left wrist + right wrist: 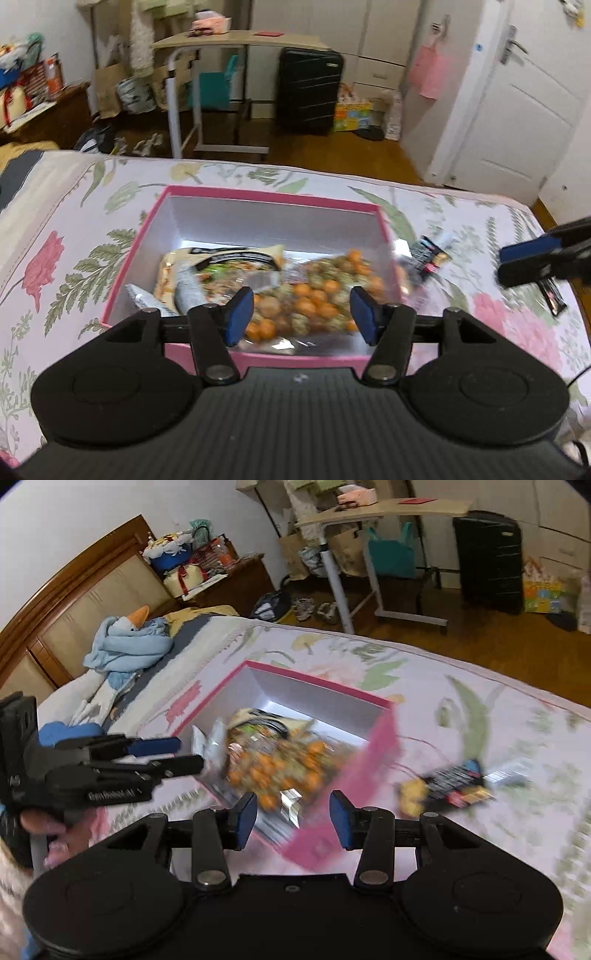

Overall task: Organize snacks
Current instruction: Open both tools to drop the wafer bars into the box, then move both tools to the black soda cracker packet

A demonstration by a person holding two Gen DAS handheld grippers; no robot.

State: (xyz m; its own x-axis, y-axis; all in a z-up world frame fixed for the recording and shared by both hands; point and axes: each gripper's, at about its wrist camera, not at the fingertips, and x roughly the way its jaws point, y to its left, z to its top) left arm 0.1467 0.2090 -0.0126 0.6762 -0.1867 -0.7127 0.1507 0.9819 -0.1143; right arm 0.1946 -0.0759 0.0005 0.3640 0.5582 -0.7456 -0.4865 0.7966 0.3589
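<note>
Blue-padded jaws on my left gripper [301, 314] stand apart, empty, over the near wall of the pink box [273, 195]. Right gripper [293, 818] likewise: jaws spread, holding nothing, above the box's near corner.

Box sits on the bed [74, 221]; inside, a clear bag of orange balls [314, 299] and a beige packet [221, 266].

Loose snacks [454, 784] lie on the sheet just right of the box.

Risk: both views are smeared, so a hasty reach may miss the slick wrappers or knock the box wall.

Writing: only "GenRobot.AI", roughly, on the left gripper's side; packet labels unreadable.
</note>
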